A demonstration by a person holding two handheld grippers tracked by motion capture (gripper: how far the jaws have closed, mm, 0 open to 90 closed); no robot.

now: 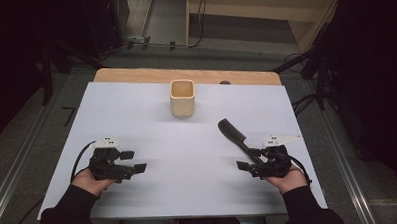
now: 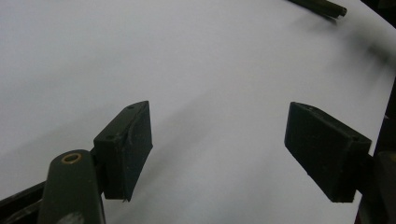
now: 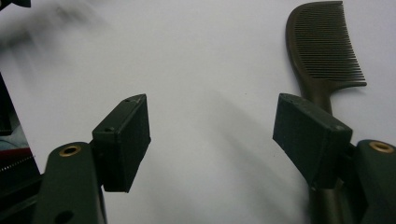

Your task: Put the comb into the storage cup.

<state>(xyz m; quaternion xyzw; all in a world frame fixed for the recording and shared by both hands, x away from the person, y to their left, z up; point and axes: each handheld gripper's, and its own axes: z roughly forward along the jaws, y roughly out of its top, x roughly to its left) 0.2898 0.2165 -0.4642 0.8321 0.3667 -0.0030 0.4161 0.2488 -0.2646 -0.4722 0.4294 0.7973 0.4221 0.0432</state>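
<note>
A dark comb lies flat on the white table sheet at the right, teeth end far, handle toward the person. In the right gripper view the comb runs under the right-hand jaw, its handle passing below it. My right gripper is open beside the comb's handle with nothing between its jaws. My left gripper rests open on the left of the sheet, with bare sheet between its jaws. The comb's handle tip shows at the top edge of the left gripper view.
A cream square cup stands upright near the table's far edge, in the middle. The white sheet covers a wooden table. Cables and dark stands lie on the floor beyond the table.
</note>
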